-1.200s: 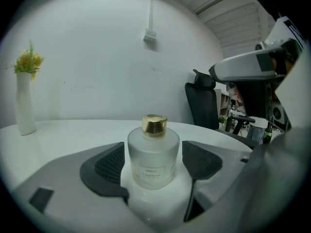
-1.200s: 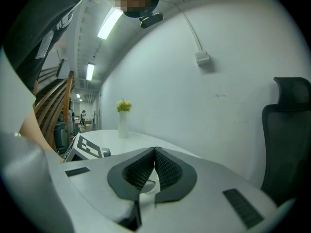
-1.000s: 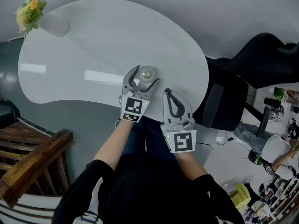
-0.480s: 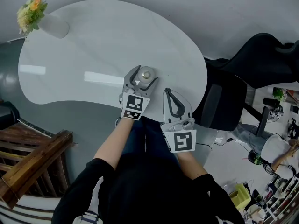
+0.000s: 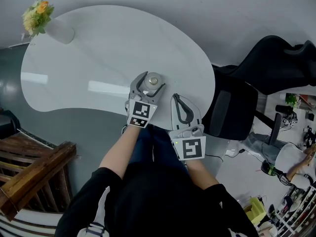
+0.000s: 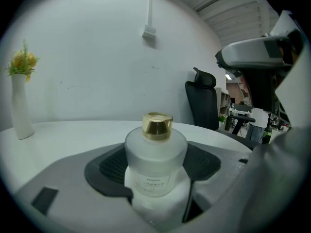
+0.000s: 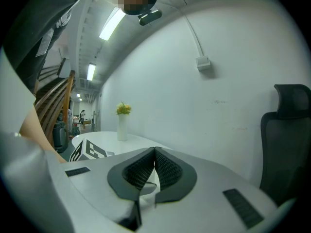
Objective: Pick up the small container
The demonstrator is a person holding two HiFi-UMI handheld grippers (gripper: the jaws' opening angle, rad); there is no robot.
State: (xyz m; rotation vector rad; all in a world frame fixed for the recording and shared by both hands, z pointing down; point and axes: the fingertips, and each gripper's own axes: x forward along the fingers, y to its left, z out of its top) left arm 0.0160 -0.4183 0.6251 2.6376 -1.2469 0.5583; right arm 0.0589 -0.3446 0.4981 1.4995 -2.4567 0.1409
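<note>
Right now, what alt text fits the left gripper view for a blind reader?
A frosted bottle with a gold cap stands between the dark pads of the left tongs, which have just been closing around it. Behind: a white vase of yellow flowers left, a black chair right.

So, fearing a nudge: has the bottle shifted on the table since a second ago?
No. The bottle keeps its spot by the table's near edge.

White kidney-shaped table (image 5: 98, 48), directly before me. White vase (image 5: 60, 32), upright at the table's far left edge, holding yellow and orange flowers (image 5: 37, 16). Black office chair (image 5: 232, 107), right of the table. Brown wooden steps (image 5: 29, 177), near left.
</note>
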